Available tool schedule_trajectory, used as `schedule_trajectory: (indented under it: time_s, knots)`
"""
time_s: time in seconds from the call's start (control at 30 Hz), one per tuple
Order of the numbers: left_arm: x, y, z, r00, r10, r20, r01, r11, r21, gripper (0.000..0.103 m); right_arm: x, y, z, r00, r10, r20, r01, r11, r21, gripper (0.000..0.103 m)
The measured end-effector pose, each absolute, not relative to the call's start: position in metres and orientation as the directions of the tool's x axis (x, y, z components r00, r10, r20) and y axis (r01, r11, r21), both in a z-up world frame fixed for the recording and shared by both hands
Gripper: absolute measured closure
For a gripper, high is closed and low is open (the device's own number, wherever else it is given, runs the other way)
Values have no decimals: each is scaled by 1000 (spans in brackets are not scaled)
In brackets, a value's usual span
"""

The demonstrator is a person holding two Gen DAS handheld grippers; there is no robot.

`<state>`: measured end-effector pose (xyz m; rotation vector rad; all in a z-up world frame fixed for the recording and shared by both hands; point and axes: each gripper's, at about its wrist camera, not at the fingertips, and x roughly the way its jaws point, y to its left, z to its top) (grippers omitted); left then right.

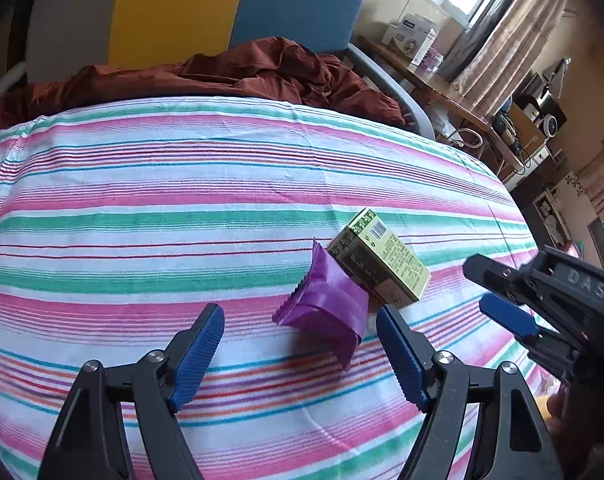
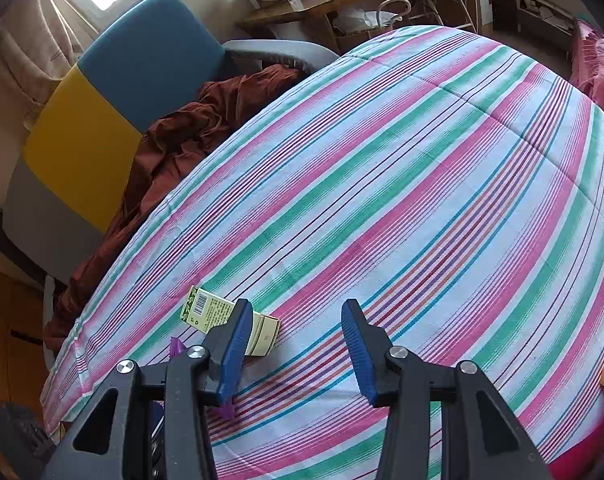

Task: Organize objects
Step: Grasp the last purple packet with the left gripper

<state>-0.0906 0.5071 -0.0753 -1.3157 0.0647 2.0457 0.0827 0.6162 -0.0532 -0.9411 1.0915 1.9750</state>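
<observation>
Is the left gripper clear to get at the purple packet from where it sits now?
Probably yes. The purple packet lies just ahead of the left gripper, whose jaws stand apart with nothing between them. The green box touches the packet's far side, so it may get nudged.

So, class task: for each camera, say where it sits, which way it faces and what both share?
Left wrist: on the left claw, looking down at the purple packet and green box; the right claw shows.
Right wrist: on the right claw, facing the striped cloth.
Shared: box, packet, cloth, blue-yellow chair.
</observation>
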Motion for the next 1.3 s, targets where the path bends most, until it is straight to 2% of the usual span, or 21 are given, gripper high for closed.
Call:
schedule_trajectory:
  time_s: [0.17, 0.27, 0.33, 0.37, 0.4, 0.47, 0.6, 0.77, 1.13, 1.23, 1.3]
  knots:
    - [-107, 520, -85, -261, 514, -817, -538, -780, -320, 24, 82, 617, -52, -504, 216, -836, -821, -422, 385, 56]
    - [-106, 528, -87, -289, 511, -809, -568, -772, -285, 26, 80, 618, -51, -495, 222, -840, -823, -430, 372, 56]
    - [-102, 529, -87, -297, 525, -798, -604, -750, -268, 38, 80, 618, -51, -491, 222, -843, -825, -431, 366, 56]
    - [-100, 528, -88, -282, 539, -794, -630, -728, -271, 53, 80, 619, -52, -485, 224, -846, -827, -433, 359, 56]
    - [-97, 527, -88, -277, 540, -795, -647, -717, -261, 64, 79, 618, -53, -482, 223, -847, -826, -437, 355, 56]
    - [-92, 518, -86, -255, 556, -791, -674, -689, -266, 71, 76, 617, -55, -483, 218, -848, -821, -450, 352, 56]
    - [-79, 486, -87, -216, 580, -786, -695, -656, -293, 72, 70, 613, -57, -485, 200, -852, -804, -486, 344, 56]
    - [-52, 436, -84, -234, 582, -779, -731, -633, -253, 72, 58, 605, -62, -475, 173, -863, -778, -541, 320, 57]
    - [-26, 371, -82, -220, 590, -777, -747, -614, -255, 72, 38, 584, -55, -470, 224, -854, -713, -667, 217, 56]
    - [-27, 368, -80, -199, 585, -786, -751, -606, -261, 72, 23, 575, -51, -470, 260, -844, -673, -724, 153, 53]
    - [-28, 365, -79, -191, 582, -790, -755, -601, -261, 72, 11, 572, -56, -462, 250, -851, -649, -749, 132, 42]
